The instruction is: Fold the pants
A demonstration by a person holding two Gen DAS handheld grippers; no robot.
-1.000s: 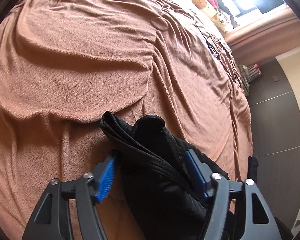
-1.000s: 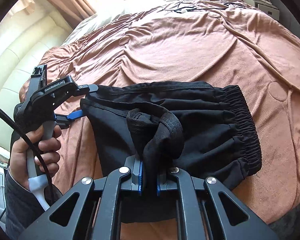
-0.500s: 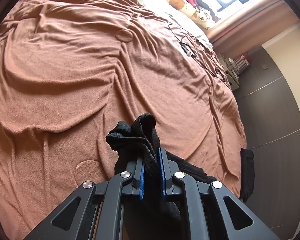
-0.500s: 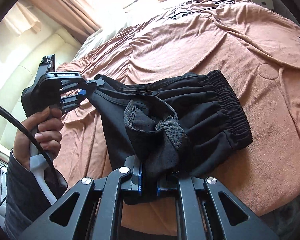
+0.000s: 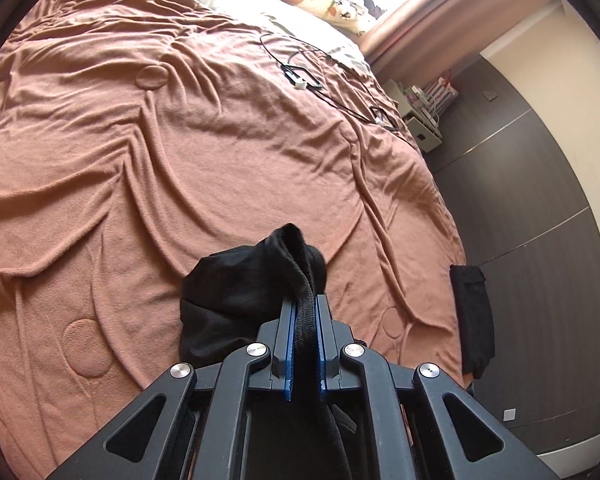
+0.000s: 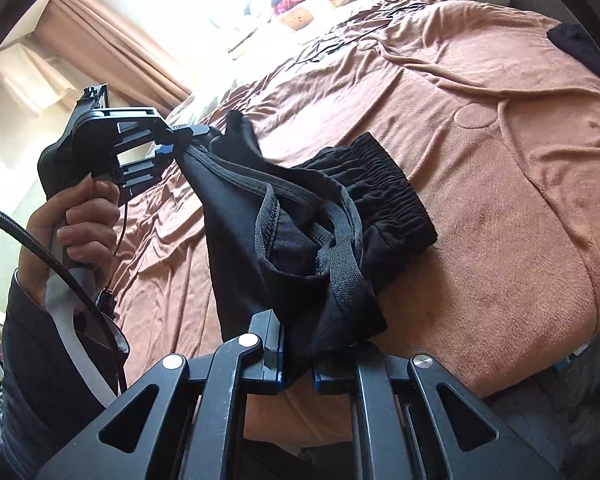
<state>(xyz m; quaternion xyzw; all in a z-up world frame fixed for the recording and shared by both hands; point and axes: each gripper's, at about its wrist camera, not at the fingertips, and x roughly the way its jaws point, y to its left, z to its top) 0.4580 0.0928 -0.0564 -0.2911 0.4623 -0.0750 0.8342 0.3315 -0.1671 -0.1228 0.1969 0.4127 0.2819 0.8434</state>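
1. Left wrist view: the left gripper [image 5: 304, 320] pinches a hem of the black pants [image 5: 236, 288], lifted over the brown blanket [image 5: 180, 152]; wide bare blanket ahead, its edge at right beside the dark floor [image 5: 540, 216]
2. Right wrist view: the right gripper [image 6: 298, 360] clamps another hem; the waistband [image 6: 384, 188] rests on the blanket, open room to its right; a hand [image 6: 80, 220] holds the left gripper
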